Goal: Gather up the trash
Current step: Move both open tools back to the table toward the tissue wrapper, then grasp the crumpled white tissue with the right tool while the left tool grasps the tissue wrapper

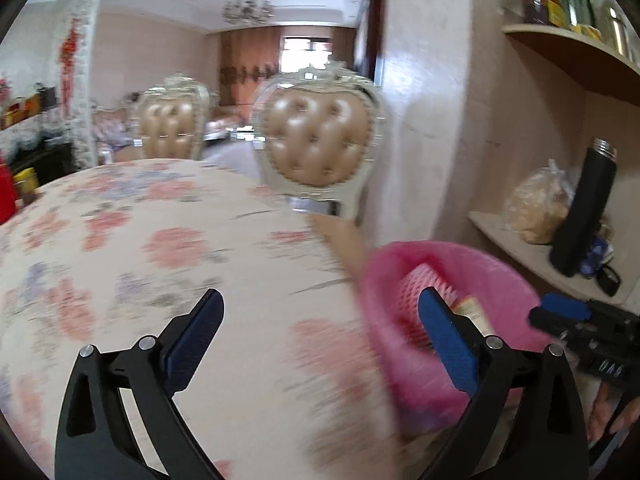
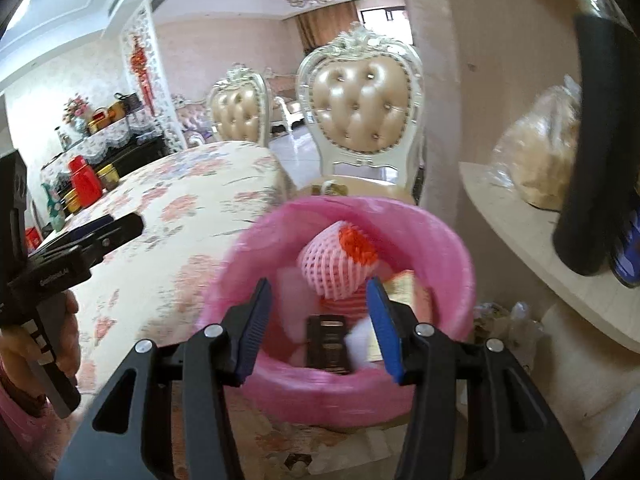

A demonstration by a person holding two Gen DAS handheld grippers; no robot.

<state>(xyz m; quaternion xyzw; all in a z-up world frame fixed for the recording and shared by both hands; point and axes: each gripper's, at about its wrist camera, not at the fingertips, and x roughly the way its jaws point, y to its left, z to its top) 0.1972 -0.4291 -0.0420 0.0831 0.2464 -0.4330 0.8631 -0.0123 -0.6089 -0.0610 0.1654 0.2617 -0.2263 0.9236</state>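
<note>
Right tongs (image 2: 318, 300) apart over pink bin (image 2: 440, 248), dark wrapper (image 2: 328, 340) visible inside

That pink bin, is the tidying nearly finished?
Looks well along. The pink bin already holds a foam fruit net, a dark flat packet and paper scraps. Both the left gripper and right gripper are open and empty. The visible stretch of table shows no trash.

Bright daylight from the far window (image 1: 306, 46); left view motion-blurred; fisheye-bent edges.
</note>
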